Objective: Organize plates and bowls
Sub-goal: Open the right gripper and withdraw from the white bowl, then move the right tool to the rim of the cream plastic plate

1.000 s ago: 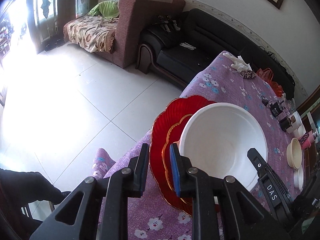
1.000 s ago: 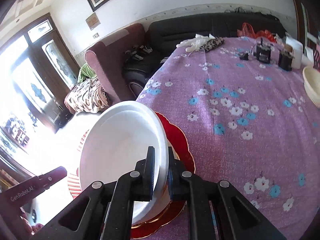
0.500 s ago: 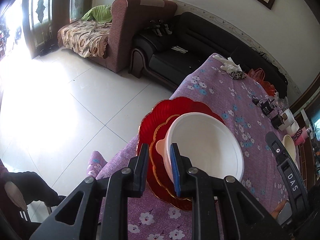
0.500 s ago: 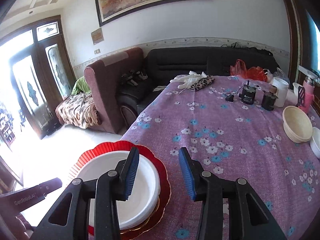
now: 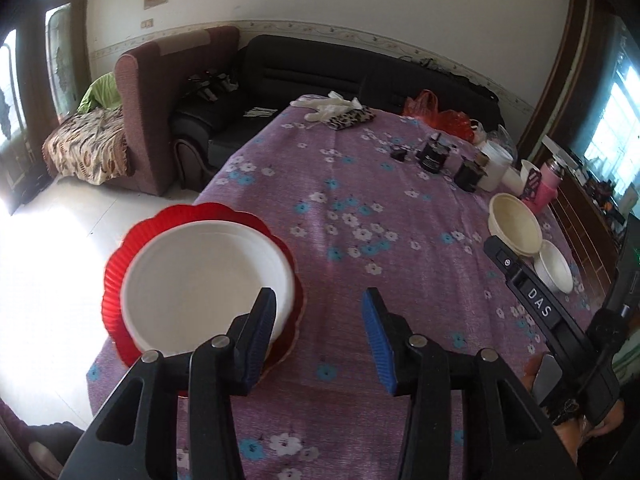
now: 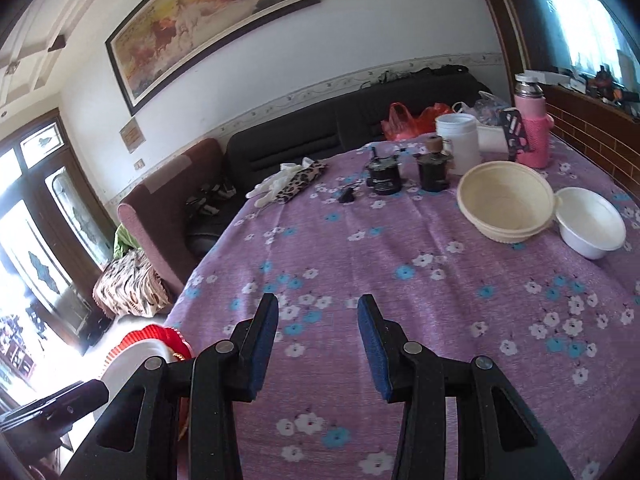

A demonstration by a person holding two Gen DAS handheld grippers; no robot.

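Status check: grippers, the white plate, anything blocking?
Left gripper opening, empty; right gripper open, empty. White plate on red plates. Nothing blocking.

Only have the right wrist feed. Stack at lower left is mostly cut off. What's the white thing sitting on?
Observer: The white bowl sits upright on a red scalloped plate, at the near edge of the table.
Operator: Anything gripping it?
Observer: No. The left gripper has its jaws opening, with only tablecloth between them; the bowl lies off to the side of one finger.
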